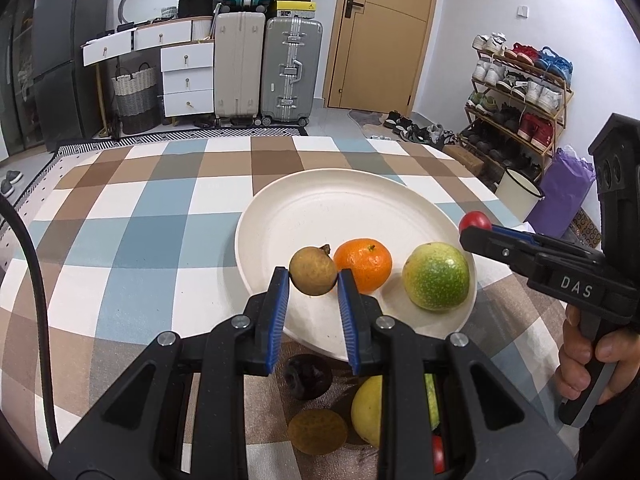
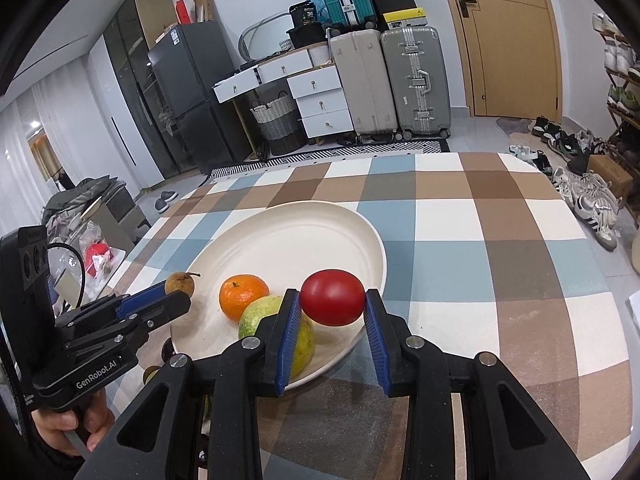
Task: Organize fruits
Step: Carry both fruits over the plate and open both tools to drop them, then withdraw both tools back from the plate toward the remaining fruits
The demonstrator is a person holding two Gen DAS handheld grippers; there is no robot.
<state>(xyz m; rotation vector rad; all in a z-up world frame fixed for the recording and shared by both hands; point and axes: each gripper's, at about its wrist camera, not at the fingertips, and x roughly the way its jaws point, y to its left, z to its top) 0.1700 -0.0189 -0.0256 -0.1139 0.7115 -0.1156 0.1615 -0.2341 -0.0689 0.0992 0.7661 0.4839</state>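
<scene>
Left gripper (image 1: 313, 280) clamped on small brown fruit (image 1: 313, 271), held over near-left rim of white plate (image 1: 304, 204). Right gripper (image 2: 332, 300) clamped on red tomato (image 2: 332, 297), held over near-right rim of same plate. Both loads raised clear of plate surface, so far as visible; drop points directly below and slightly far of each gripper. Brown fruit roundish, stem pointing up and far; tomato's long axis running left to right between pads.

Plate contents: orange mandarin (image 1: 363, 265) and green-yellow fruit (image 1: 436, 276), side by side at near edge, far half bare.

Off plate, on checked table (image 1: 120, 220), near side: dark fruit (image 1: 307, 376), another brown fruit (image 1: 318, 432), yellow fruit (image 1: 367, 408). Judged still to be collected.
</scene>
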